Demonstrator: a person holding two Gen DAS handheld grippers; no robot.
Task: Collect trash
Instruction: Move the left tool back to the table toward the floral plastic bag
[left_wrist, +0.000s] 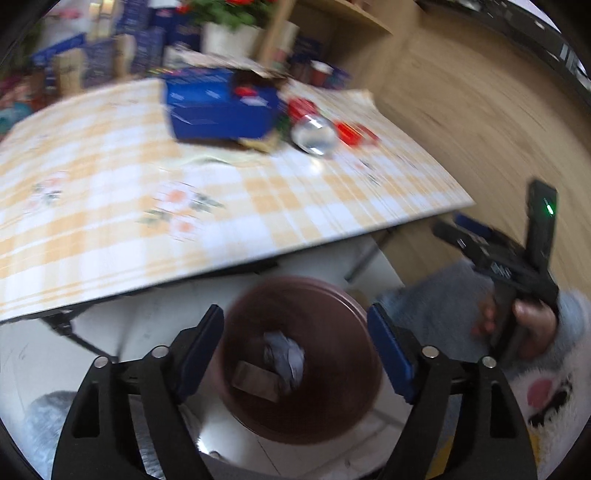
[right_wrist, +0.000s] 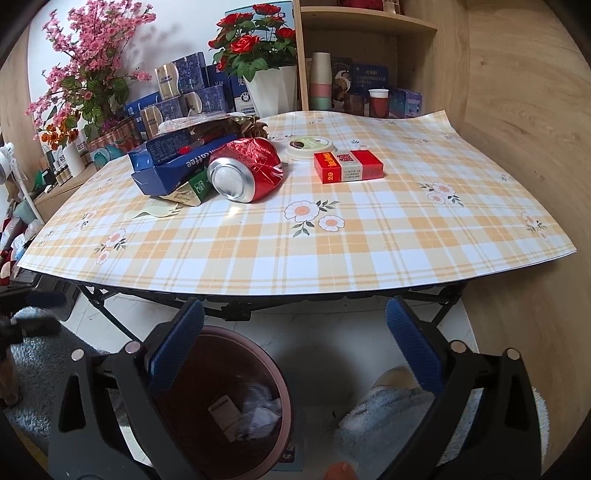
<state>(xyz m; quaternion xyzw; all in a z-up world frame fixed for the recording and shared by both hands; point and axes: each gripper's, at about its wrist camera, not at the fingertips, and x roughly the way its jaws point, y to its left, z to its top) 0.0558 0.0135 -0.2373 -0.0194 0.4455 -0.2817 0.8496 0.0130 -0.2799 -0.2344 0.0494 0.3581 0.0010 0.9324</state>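
Left tongs (left_wrist: 295, 347): your left tongs are spread wide with nothing between the blue pads, poised over the brown bin (left_wrist: 354, 398); this view is blurred.
Right tongs (right_wrist: 295, 347): your right tongs are also wide apart and hold nothing, below the near edge of the desk (right_wrist: 332, 266), with the brown bin (right_wrist: 273, 384) under their left finger.
Right hand: from the left wrist view, your right hand (left_wrist: 532, 321) grips the other tool's black handle just right of the bin.
Bin contents: crumpled white paper (right_wrist: 258, 406) and a flat card-like piece (right_wrist: 226, 410) lie at the bottom, touching each other.
Trash on the desk: a dented red can (right_wrist: 245, 170) lies on its side with its silver end toward you, touching an open blue carton (right_wrist: 173, 166) and a green and gold packet (right_wrist: 192, 190) to its left.
Cigarette pack: the red pack (right_wrist: 348, 167) lies flat just right of the can, apart from it.
Lid: a round white lid (right_wrist: 309, 147) sits just behind the pack.
Background: a white vase of red roses (right_wrist: 258, 48) and stacked blue boxes (right_wrist: 184, 92) stand behind the desk; wooden shelves (right_wrist: 369, 22) hold stacked cups (right_wrist: 320, 81).
Floor: pale tiles show under the desk, and a grey fluffy slipper (right_wrist: 384, 417) sits right of the bin.
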